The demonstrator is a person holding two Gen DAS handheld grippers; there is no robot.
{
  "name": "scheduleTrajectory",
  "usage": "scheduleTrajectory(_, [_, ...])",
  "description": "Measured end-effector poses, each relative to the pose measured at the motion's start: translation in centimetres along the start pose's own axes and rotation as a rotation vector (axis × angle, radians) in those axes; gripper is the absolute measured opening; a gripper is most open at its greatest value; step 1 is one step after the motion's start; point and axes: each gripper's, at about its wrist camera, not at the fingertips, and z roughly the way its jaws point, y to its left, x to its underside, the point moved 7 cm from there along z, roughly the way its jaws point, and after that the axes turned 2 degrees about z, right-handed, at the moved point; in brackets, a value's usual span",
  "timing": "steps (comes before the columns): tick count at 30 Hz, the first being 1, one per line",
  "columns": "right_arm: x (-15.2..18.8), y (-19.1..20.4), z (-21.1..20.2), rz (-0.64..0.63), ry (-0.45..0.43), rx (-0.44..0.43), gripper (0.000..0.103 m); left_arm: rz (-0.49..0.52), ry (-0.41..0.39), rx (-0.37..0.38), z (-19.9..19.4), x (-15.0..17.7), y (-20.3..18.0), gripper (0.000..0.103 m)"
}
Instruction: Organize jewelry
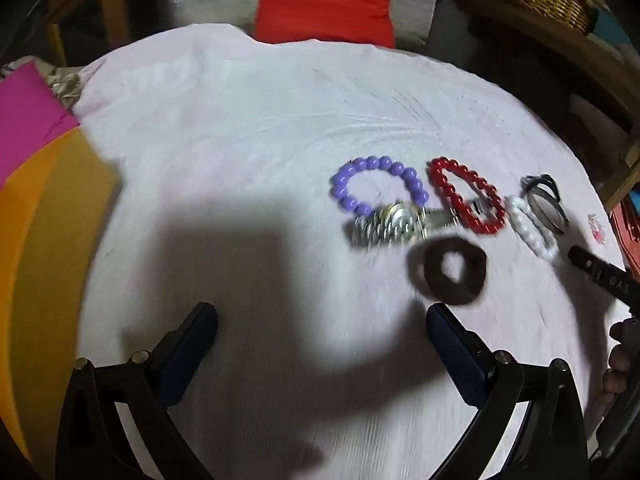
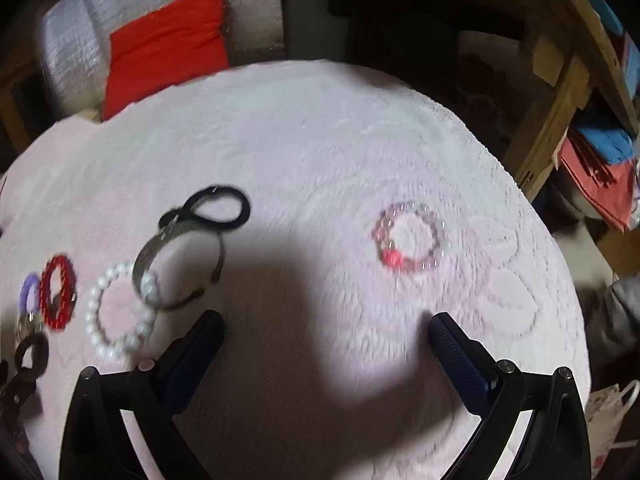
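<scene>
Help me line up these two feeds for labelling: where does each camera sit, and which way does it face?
Left wrist view: on the left gripper, tilted down at the pink cloth; its open fingers frame the bottom, with the purple bracelet and red bracelet ahead.
Right wrist view: on the right gripper, also tilted down, open fingers in frame, the pink-and-clear bracelet ahead.
Shared: cloth, red cushion, white bracelet, red and purple bracelets.
</scene>
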Motion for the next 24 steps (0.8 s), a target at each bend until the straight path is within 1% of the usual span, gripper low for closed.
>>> scheduleTrajectory(1, [0.6,0.0,-0.5,-0.016,0.009,-0.006,0.103,-0.011,-0.023,-0.033,-1.4,0.6,0.6,0.103])
scheduleTrajectory(2, [1.4,0.1,-1.2,-0.033,0.038,-0.015,0.103,-0.007,-0.039,-0.061,-2.6,1.1,0.9,0.103])
scheduleTrajectory(4, [2.9,0.2,-3.1,-0.051,0.080,-0.044,0.103,0.004,-0.073,-0.086,-5.5,1.8,1.3,0.103])
scheduleTrajectory(5, [3.3,0.4,-4.0,-0.054,0.071,-0.055,0.103,0.004,-0.095,-0.115,-7.2,2.1,1.6,0.103])
scheduleTrajectory(6, [3.8,0.6,-5.4,-0.054,0.043,-0.064,0.103,0.004,-0.110,-0.132,-8.3,2.3,1.7,0.103])
scheduleTrajectory(9, [4.9,1.4,-10.8,-0.075,-0.065,-0.096,0.103,0.014,-0.170,-0.145,-12.5,2.7,1.7,0.103])
scheduleTrajectory(10, [5.2,1.8,-12.8,-0.084,-0.097,-0.110,0.103,0.024,-0.197,-0.167,-14.3,3.0,1.6,0.103])
scheduleTrajectory(11, [5.6,2.1,-14.9,-0.091,-0.134,-0.124,0.103,0.031,-0.208,-0.176,-15.1,2.3,2.0,0.103])
scheduleTrajectory(13, [6.5,2.6,-19.2,-0.089,-0.196,-0.151,0.103,0.056,-0.255,-0.201,-17.9,2.2,1.5,0.103])
scheduleTrajectory(14, [6.8,3.1,-20.5,-0.093,-0.221,-0.163,0.103,0.065,-0.287,-0.211,-19.4,2.4,1.3,0.103])
scheduleTrajectory(16, [7.4,3.3,-23.3,-0.089,-0.273,-0.163,0.103,0.070,-0.323,-0.200,-21.4,2.6,1.0,0.103])
scheduleTrajectory(20, [8.5,3.8,-26.6,-0.074,-0.304,-0.175,0.103,0.057,-0.355,-0.163,-24.2,3.0,0.7,0.103])
scheduleTrajectory(24, [9.1,3.9,-28.7,-0.076,-0.338,-0.175,0.103,0.057,-0.396,-0.169,-26.6,3.4,0.4,0.103])
